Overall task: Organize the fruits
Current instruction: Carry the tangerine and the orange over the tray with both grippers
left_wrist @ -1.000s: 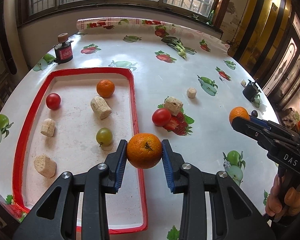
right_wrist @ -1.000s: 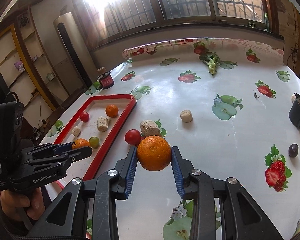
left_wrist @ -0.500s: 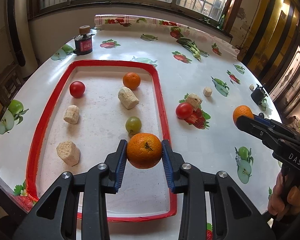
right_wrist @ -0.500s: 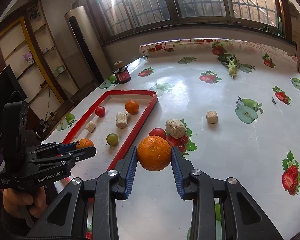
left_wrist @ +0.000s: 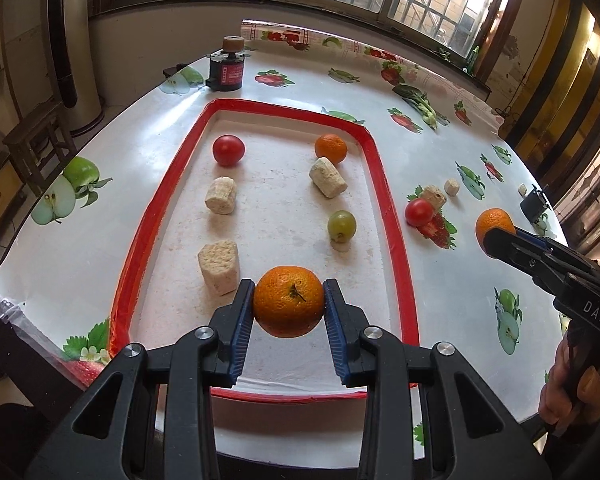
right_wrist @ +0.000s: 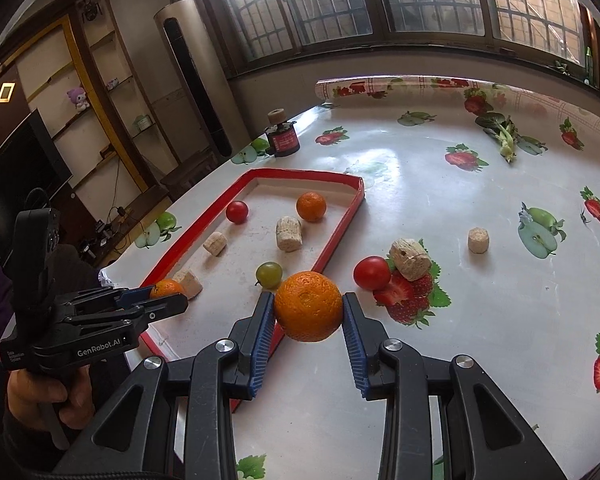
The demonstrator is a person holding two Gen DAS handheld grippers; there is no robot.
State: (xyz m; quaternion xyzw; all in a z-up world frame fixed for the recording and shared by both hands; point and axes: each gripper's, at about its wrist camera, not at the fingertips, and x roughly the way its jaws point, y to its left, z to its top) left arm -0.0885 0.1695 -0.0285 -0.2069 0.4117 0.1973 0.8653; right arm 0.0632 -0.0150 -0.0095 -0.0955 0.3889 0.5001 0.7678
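Note:
My left gripper (left_wrist: pixel 288 300) is shut on an orange (left_wrist: pixel 289 301) and holds it above the near end of the red-rimmed tray (left_wrist: pixel 394 240). My right gripper (right_wrist: pixel 308 308) is shut on a second orange (right_wrist: pixel 309 306), above the tray's right rim (right_wrist: pixel 340 228). The tray holds a red tomato (left_wrist: pixel 228 151), a small orange (left_wrist: pixel 331 148), a green tomato (left_wrist: pixel 341 225) and several beige chunks (left_wrist: pixel 218 266). Another red tomato (left_wrist: pixel 419 212) lies on the table right of the tray, beside a beige chunk (left_wrist: pixel 433 196).
A dark jar with a cork lid (left_wrist: pixel 227 68) stands beyond the tray. A small beige chunk (right_wrist: pixel 478 240) and a leafy vegetable (right_wrist: pixel 504 136) lie on the fruit-print tablecloth (right_wrist: pixel 480 300). A small black object (left_wrist: pixel 534 204) sits at the far right.
Both grippers moved left with their oranges. The left orange went from the tray's right rim to over the tray's near end. The right orange now hangs by the tray's right rim.

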